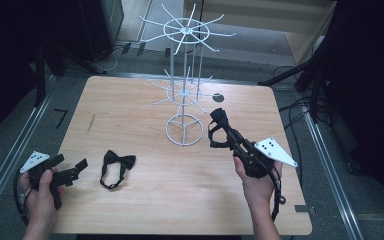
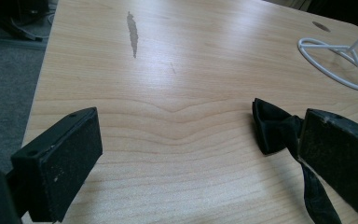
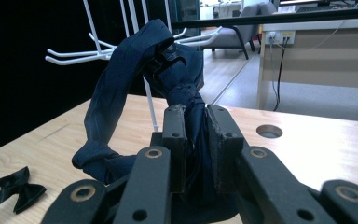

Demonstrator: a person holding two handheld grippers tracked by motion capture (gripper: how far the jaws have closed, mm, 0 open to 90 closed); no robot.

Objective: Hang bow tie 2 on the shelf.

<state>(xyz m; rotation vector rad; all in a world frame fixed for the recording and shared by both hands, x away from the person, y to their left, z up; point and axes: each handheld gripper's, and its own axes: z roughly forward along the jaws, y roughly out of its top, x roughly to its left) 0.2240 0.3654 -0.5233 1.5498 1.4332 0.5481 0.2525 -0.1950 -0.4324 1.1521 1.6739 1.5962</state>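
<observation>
The right gripper (image 1: 219, 121) is squeezing a dark blue cloth bow tie (image 3: 135, 84) w/ its jaws nearly shut, holding it up next to the white wire hook stand (image 1: 185, 127). The left gripper (image 1: 75, 167) is sitting wide open w/ nothing in it. 1 black cloth bow tie (image 1: 116, 165) is lying on the light wood table (image 1: 145, 210), just beside the left gripper.

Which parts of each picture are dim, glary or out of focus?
High view: the surroundings beyond the table fall into darkness, and the white wire rack looks slightly soft. Left gripper view: a pale sheen of glare crosses the wood near the dark stain. Right gripper view: the background left of the bow tie is black.
</observation>
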